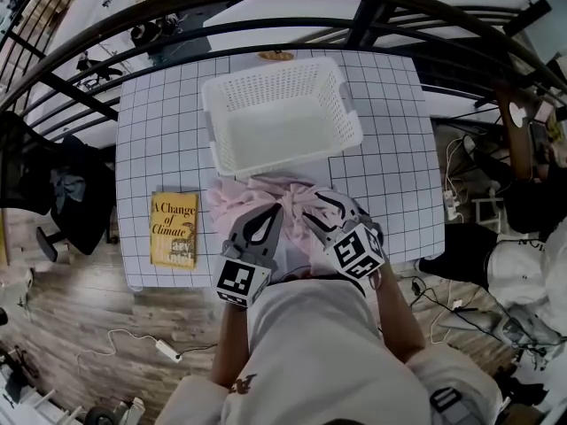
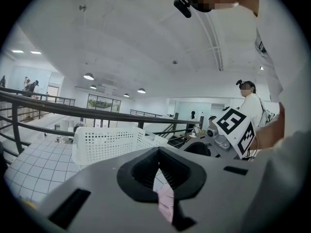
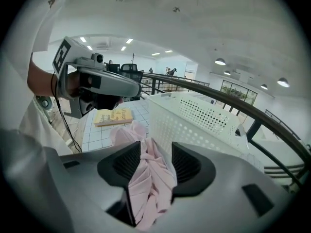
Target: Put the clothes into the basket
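Gathering the pink garment [image 1: 244,197] off the gridded table [image 1: 151,131], judging by both tools set into it side by side; none of it in the white basket [image 1: 221,122] yet. Nipping a thin fold of the cloth with the left gripper [image 1: 267,212], jaws all but together on it. Straddling a thick bunch with the right gripper [image 3: 154,154], jaws part-way apart, fabric filling the gap from pad to pad yet looking loose rather than squeezed, so probably not gripped on that side. Lying directly under and between both sets of jaws, then, with the rest heaped just ahead of the tips, touching or nearly touching the near wall of the basket, itself straight ahead of both grippers and empty. Off to the left gripper's outer side, well apart, a yellow book [image 1: 174,228], no part of the job. Next, most likely: closing the right jaws firmly on the bunch, lifting both ends together high enough to clear the rim, carrying forward and letting go over the middle. Worth watching for trailing cloth catching on the near wall
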{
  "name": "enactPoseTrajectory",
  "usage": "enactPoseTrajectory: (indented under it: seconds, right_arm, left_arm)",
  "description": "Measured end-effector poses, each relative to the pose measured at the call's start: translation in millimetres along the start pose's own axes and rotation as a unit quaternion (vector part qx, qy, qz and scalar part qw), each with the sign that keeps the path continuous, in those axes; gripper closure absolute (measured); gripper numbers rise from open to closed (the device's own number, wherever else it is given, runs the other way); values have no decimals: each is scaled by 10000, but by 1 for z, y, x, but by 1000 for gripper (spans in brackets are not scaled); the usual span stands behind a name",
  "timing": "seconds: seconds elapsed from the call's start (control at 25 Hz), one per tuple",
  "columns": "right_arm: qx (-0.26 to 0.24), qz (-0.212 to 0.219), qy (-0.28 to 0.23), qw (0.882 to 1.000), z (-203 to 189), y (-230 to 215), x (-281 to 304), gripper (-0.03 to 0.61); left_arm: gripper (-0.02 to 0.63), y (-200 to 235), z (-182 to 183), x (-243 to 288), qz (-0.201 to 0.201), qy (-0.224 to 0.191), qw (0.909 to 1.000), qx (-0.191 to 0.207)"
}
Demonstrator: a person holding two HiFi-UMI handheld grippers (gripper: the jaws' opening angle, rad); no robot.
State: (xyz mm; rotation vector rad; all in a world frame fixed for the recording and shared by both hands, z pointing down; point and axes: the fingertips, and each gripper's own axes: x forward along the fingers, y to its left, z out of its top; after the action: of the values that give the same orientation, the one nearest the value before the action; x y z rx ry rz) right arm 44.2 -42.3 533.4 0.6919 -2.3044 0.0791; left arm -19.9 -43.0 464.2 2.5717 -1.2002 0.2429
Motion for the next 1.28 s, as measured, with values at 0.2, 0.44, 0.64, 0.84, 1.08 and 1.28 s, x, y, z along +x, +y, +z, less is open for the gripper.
enactPoseTrajectory:
  seconds: [0.2,0.44,0.64,0.84,1.08,1.28]
  right_arm:
    - [-84,254,390,9989,-21,8,12,325]
    - [-165,607,892,9940,-51,18,30,263]
    - [-179,869,1184,9890,-72,22,42,223]
    - [-262,1030,1407,9843,-89,25,51,195]
    - [-271,1135,1527,9814,-103,27,60,184]
    - [-226,1262,1630,9783,-114,32,72,184]
  left_arm:
    - [611,-2,-5,4,-62,27,10000,6]
    - [611,-1,-19,4,-87,249,9997,-26]
    - [611,-5,-17,12,-167,141,9998,-33]
    - [611,-9,-21,17,-199,188,9996,-60]
    - [611,-11,-26,22,-225,271,9994,-40]
    - [611,-12,-28,22,-215,298,9993,-54]
